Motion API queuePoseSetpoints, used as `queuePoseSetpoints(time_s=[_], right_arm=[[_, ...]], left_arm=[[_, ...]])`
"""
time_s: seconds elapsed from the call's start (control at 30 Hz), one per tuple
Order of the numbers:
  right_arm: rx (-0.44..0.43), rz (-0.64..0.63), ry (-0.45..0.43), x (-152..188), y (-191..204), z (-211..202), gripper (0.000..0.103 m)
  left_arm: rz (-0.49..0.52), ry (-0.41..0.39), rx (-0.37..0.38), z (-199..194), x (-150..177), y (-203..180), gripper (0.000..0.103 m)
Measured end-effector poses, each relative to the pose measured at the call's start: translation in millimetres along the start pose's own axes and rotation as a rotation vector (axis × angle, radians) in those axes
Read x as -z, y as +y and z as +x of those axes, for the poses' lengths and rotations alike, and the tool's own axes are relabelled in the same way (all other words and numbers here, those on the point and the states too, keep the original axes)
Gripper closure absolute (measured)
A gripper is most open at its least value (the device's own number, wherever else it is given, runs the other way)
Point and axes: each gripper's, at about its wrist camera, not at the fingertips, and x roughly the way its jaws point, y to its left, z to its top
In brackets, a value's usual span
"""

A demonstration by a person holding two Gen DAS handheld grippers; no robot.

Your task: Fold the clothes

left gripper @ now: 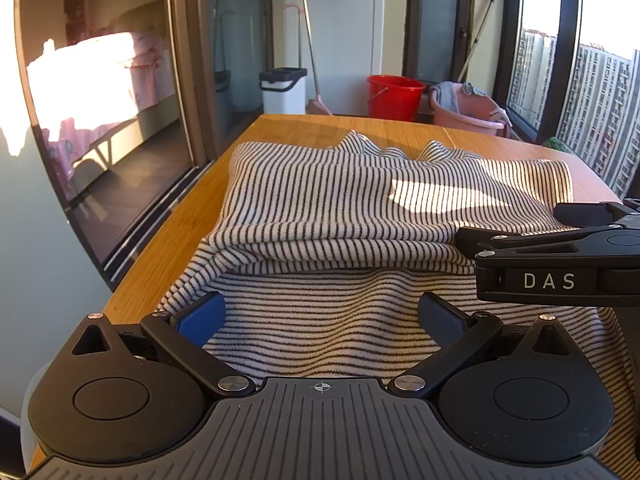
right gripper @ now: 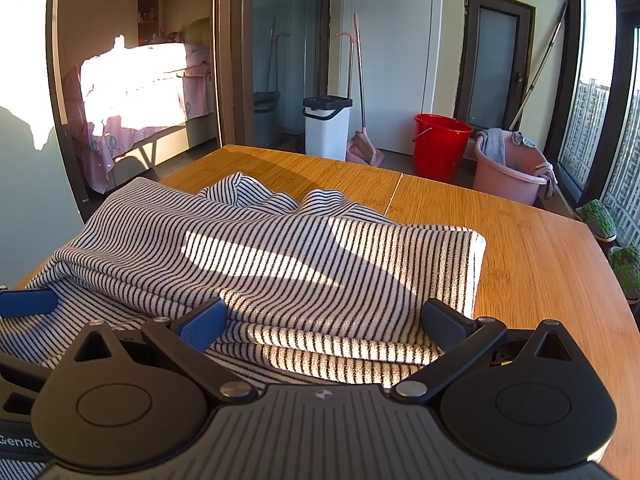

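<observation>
A black-and-white striped garment (left gripper: 340,208) lies partly folded on the wooden table (left gripper: 304,124), its upper layer doubled back over a flat lower layer near me. My left gripper (left gripper: 322,316) stands open just above that lower layer, with nothing between its blue pads. The right gripper shows side-on at the right edge of the left wrist view, over the fold's edge. In the right wrist view the same garment (right gripper: 280,256) fills the near table (right gripper: 520,240), and my right gripper (right gripper: 324,322) is open, straddling the folded edge without pinching it. One left pad (right gripper: 28,302) peeks in at the left.
Behind the table stand a white bin (right gripper: 327,126), a red bucket (right gripper: 440,144) and a pink tub (right gripper: 508,168) with rags. Mop handles lean on the wall. Bare tabletop lies right of the garment; windows and potted plants (right gripper: 598,220) sit at the right, a glass door at the left.
</observation>
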Motion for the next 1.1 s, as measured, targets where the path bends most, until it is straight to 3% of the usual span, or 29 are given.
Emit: queuePoseSetpoints(time_s=[0.2,0.37,0.5,0.57,0.67,0.8,1.0,1.1], right_arm=[[-0.024,0.003,0.005,-0.7,-5.3,1.7,0.0],[-0.056,-0.063,-0.013,2.7,-5.3,-12.1,0.0],[-0.089,-0.04,0.059,0.3,-11.8,-23.7,0.0],[-0.106,-0.017,0.097,-0.4,-15.3,-27.4,0.0],[-0.105,0.05,0.099,2.1,-20.8,-31.7,0.0],[-0.108,0.089,0.112,-0.8,-25.6,-26.6,0.0],[-0.113,-0.014,0.142,-0.8,-22.1,-24.2,0.0],[-0.133,0.025,0.112,-0.6,-29.6,-29.1,0.0]], left_arm=[[0.02,0.0,0.025,5.0,-4.1,1.7,0.0],[0.112,-0.013,0.084,4.9,-4.9,3.0,0.0],[0.18,-0.018,0.154,7.4,-7.0,-1.0,0.0],[0.177,0.007,0.25,11.1,-9.9,3.3,0.0],[0.174,0.048,0.287,12.3,-14.1,6.0,0.0],[0.129,0.115,0.298,10.0,-19.6,5.0,0.0],[0.141,0.113,0.248,8.2,-13.9,-8.1,0.0],[0.034,0.1,0.307,10.1,-15.9,9.7,0.0]])
